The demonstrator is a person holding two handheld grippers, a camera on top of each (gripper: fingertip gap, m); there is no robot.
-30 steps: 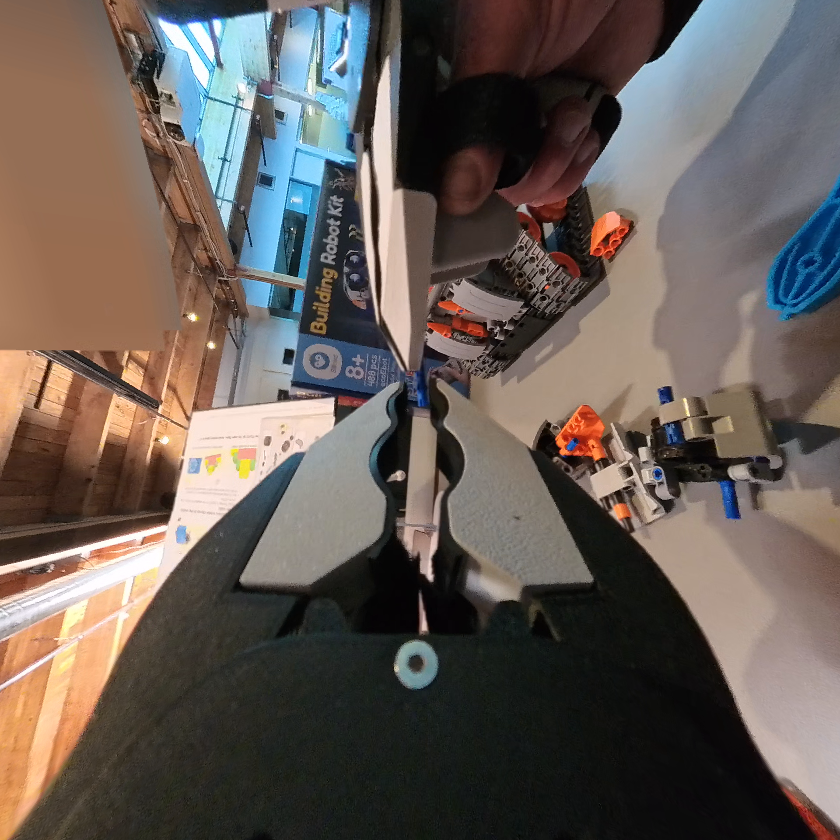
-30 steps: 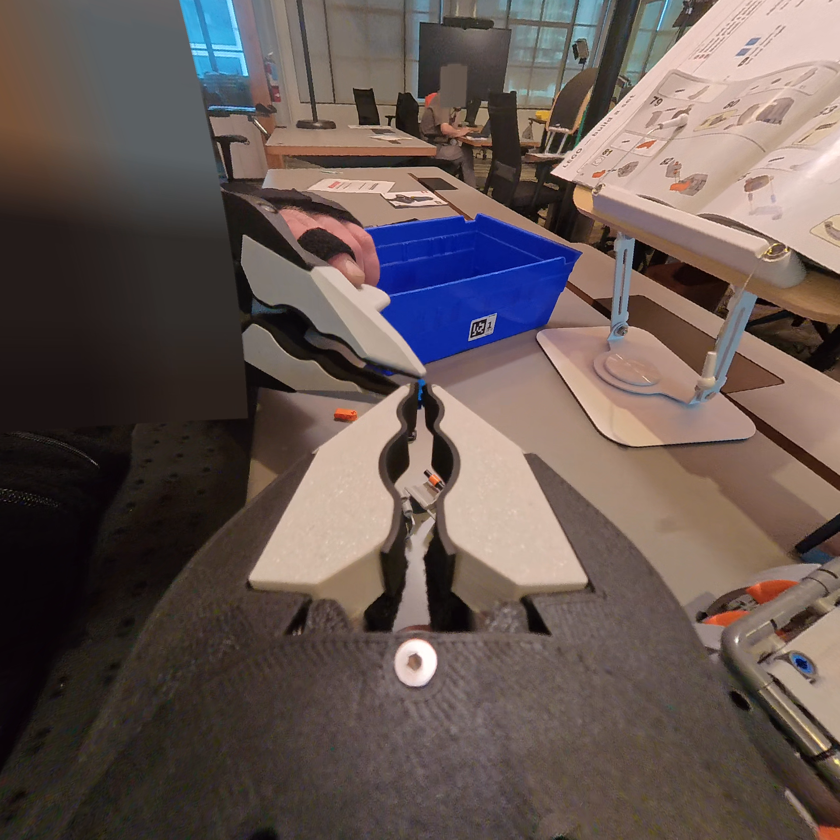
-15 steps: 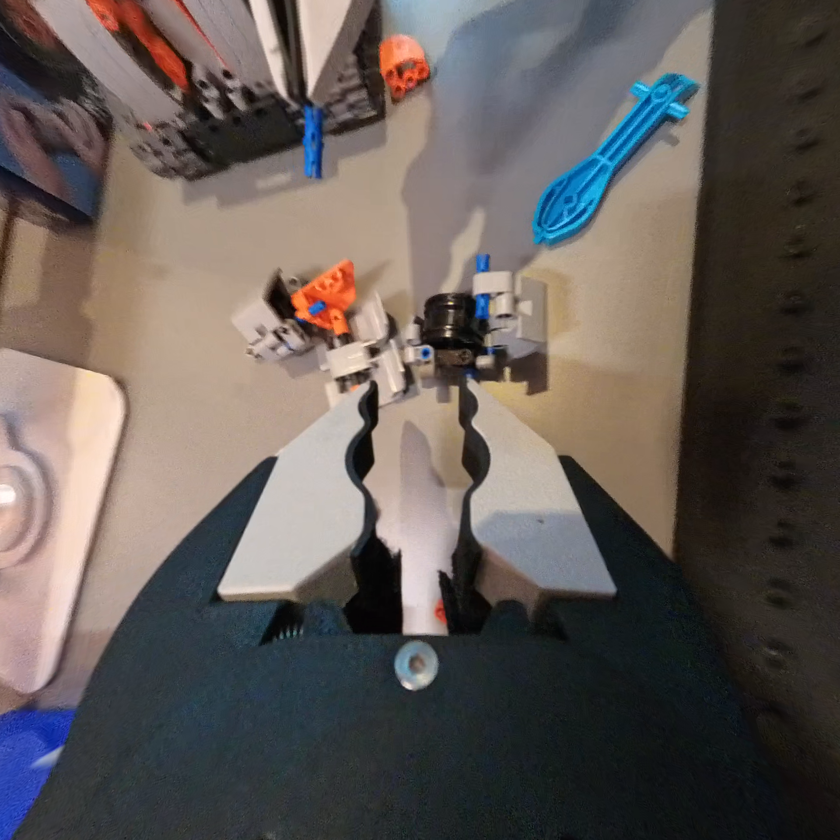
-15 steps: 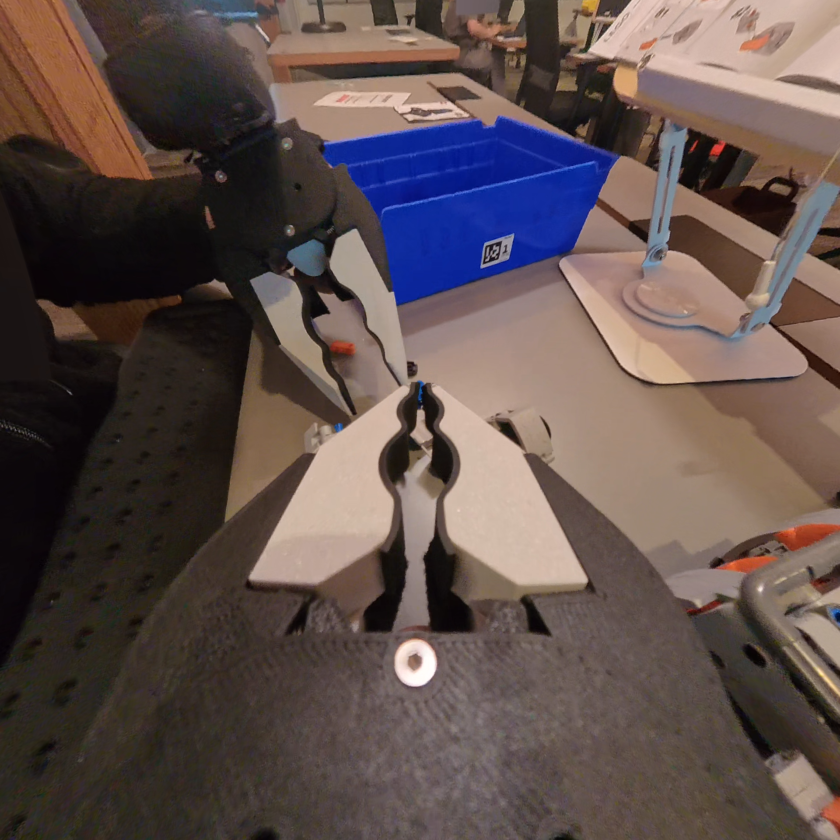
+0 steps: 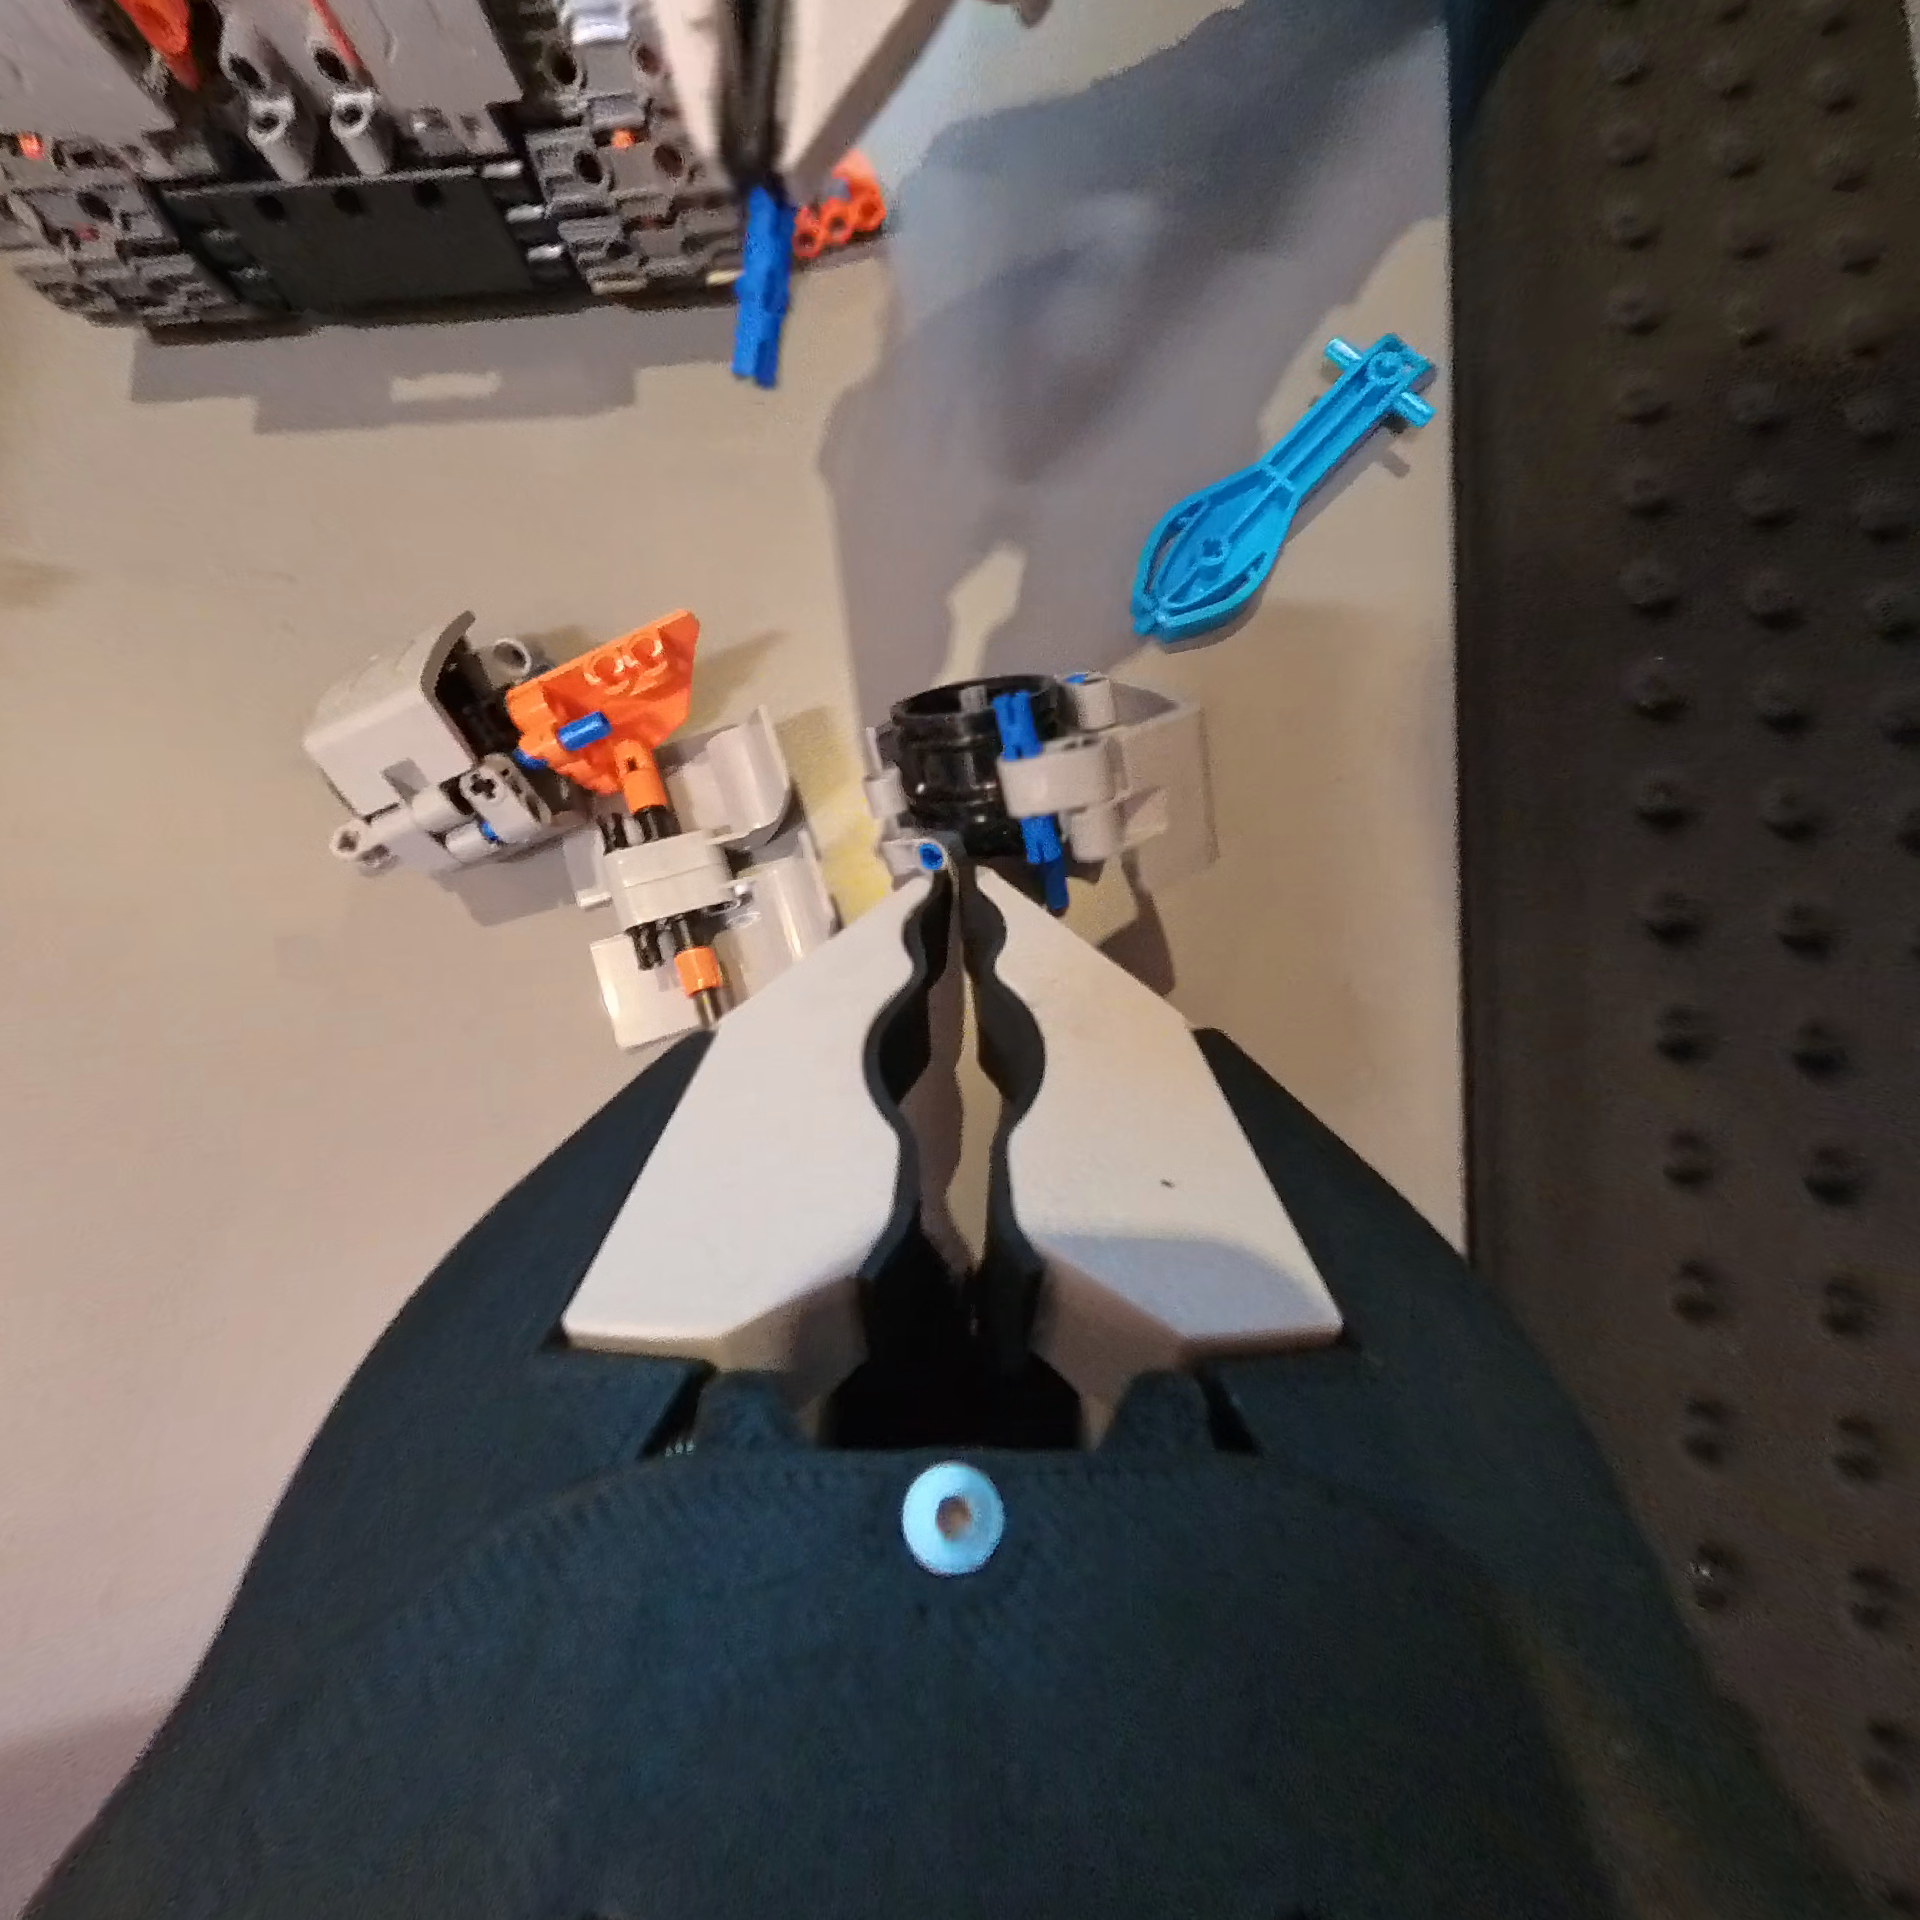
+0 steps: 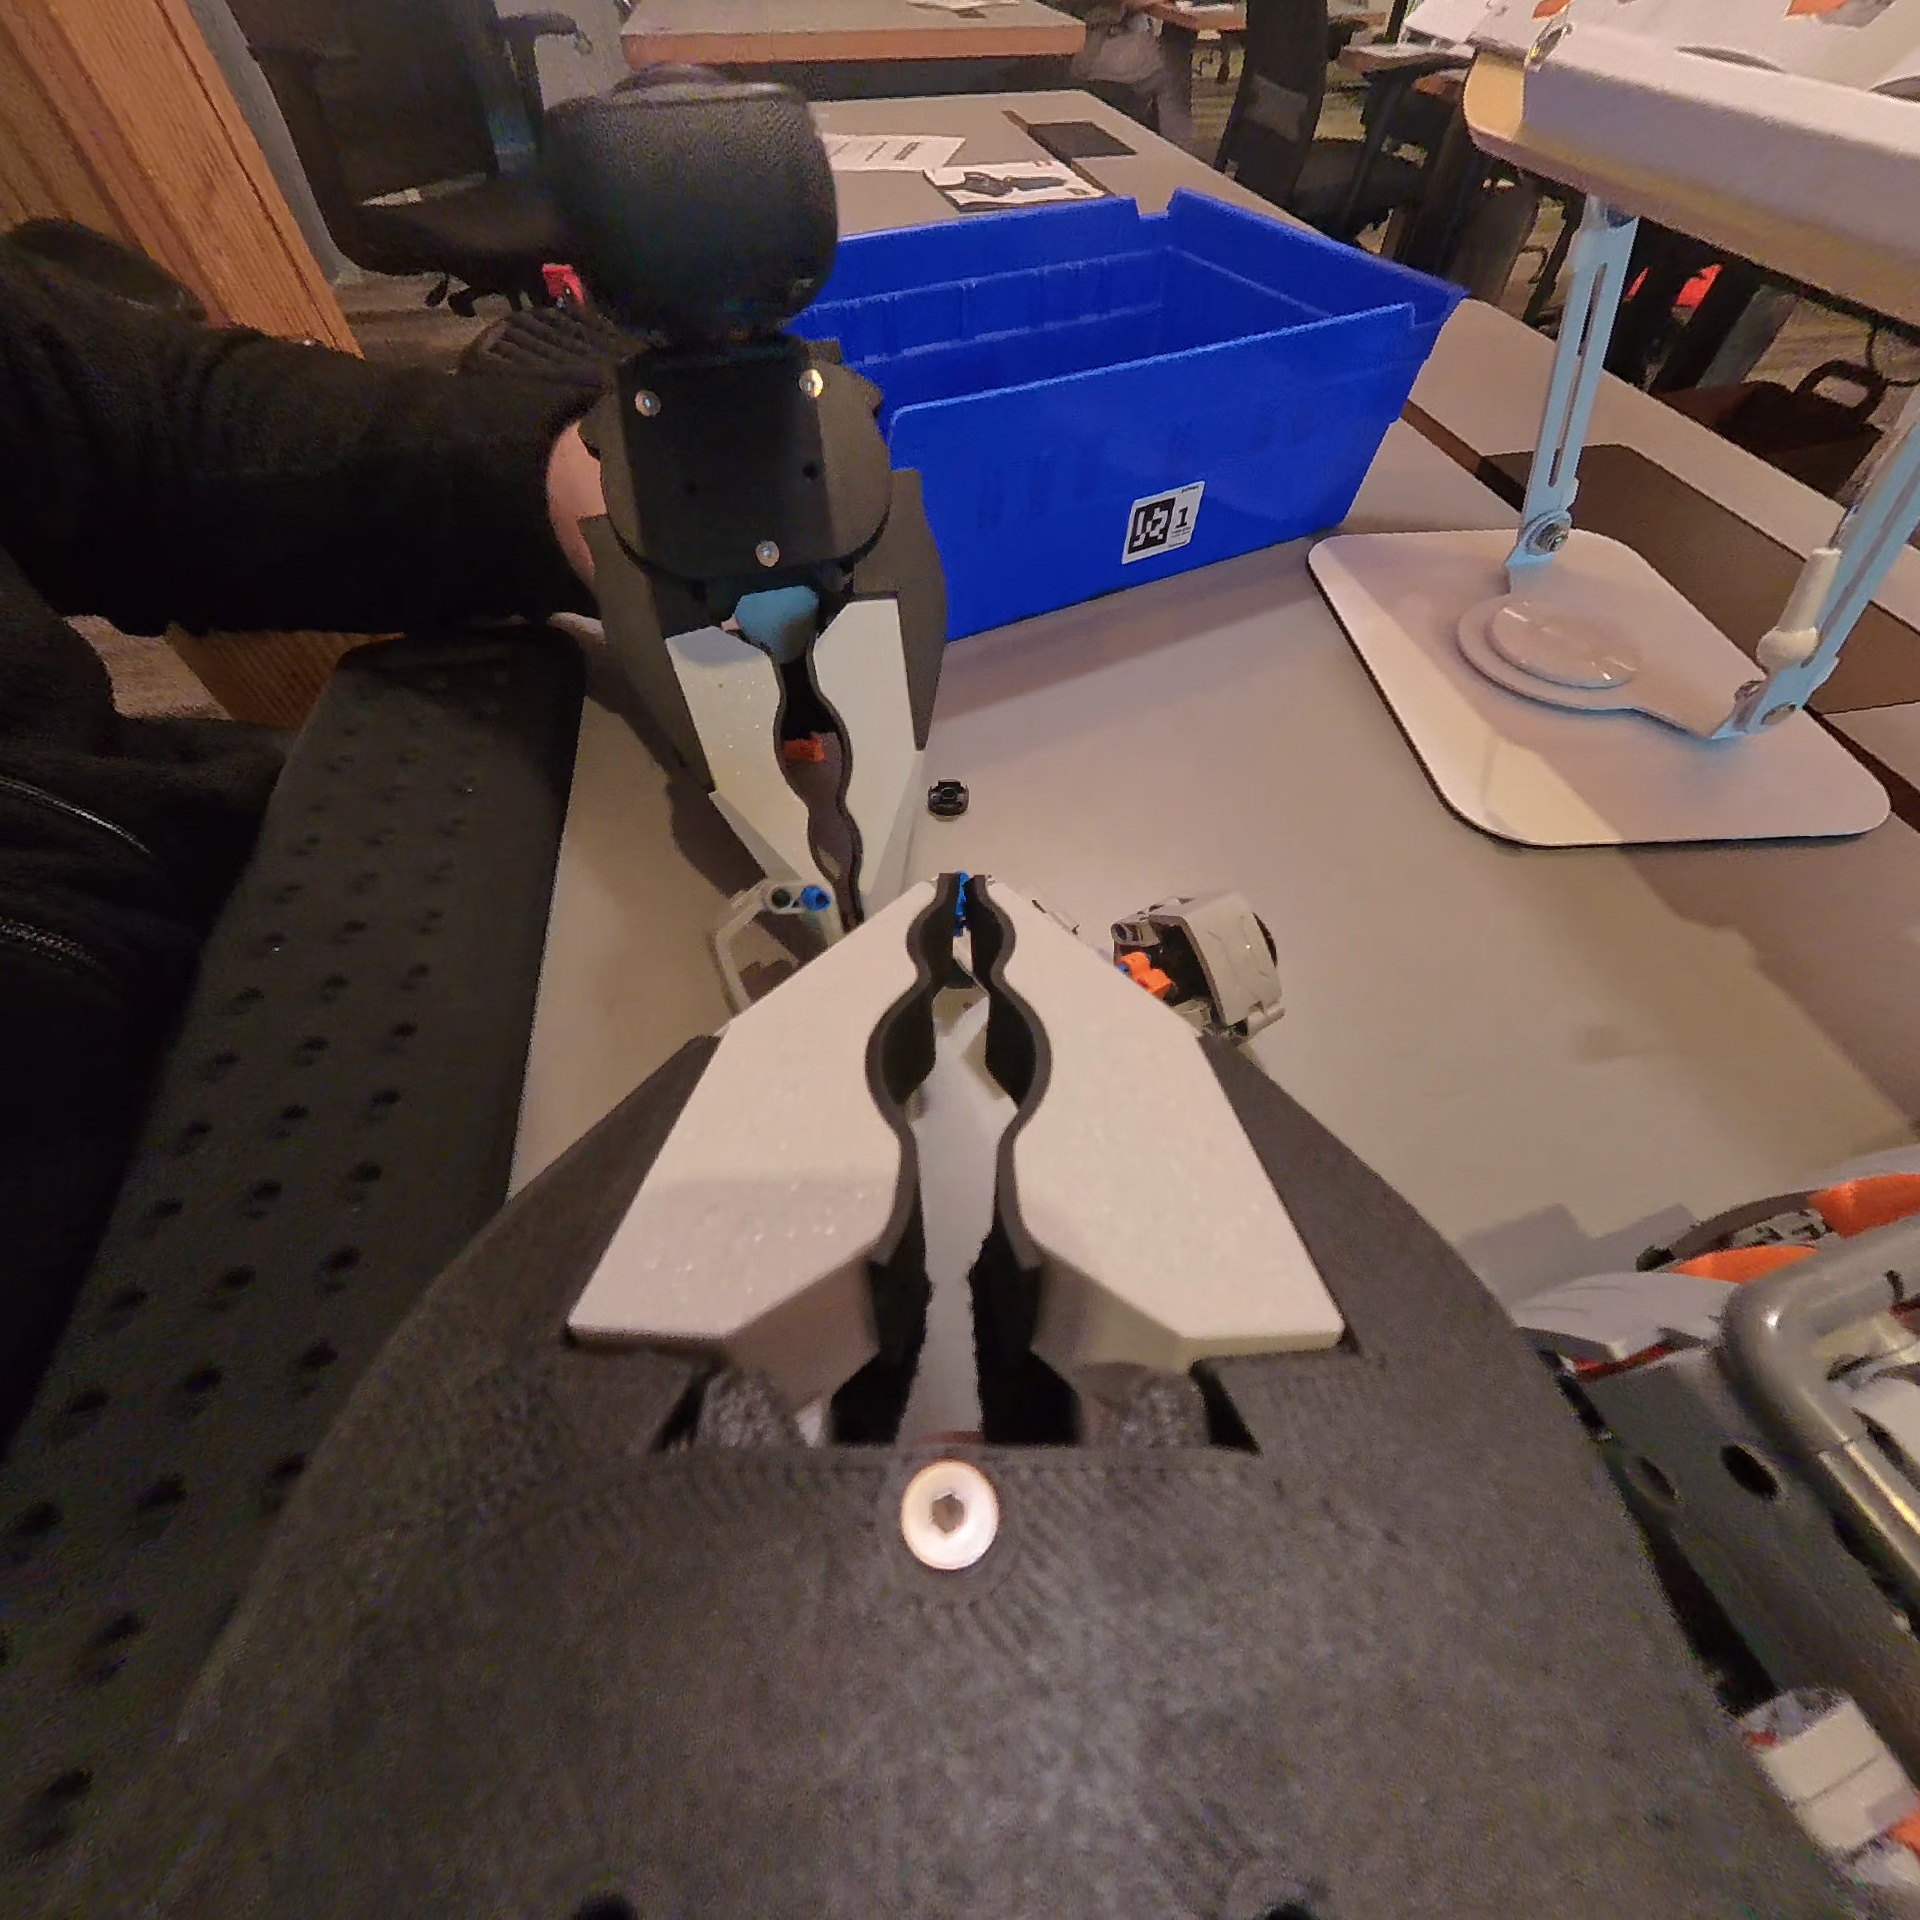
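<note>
The right gripper (image 6: 961,896) has its jaws pressed together on one small blue plastic connector pin (image 6: 964,900), held above the grey table (image 6: 1455,987). Just beyond it, the left gripper (image 5: 951,883) points down at the table with its jaws closed to a thin slit. Its tips sit on the near grey edge of a small grey-and-black brick assembly with a black ring (image 5: 1039,769) and seem to pinch that edge. A second small assembly, grey with an orange wedge panel (image 5: 582,779), lies just beside it, apart from both grippers. A black perforated mat (image 5: 1714,935) lines the table's edge. Farther off lie one light-blue flat plastic separator tool (image 5: 1278,499), one tiny black round piece (image 6: 948,798), one orange connector (image 5: 842,218) and one large black-and-grey brick model (image 5: 312,156). At the back stand one open blue plastic bin (image 6: 1143,416) and one white book stand (image 6: 1558,675). That makes two grippers, two small assemblies and one held pin.
</note>
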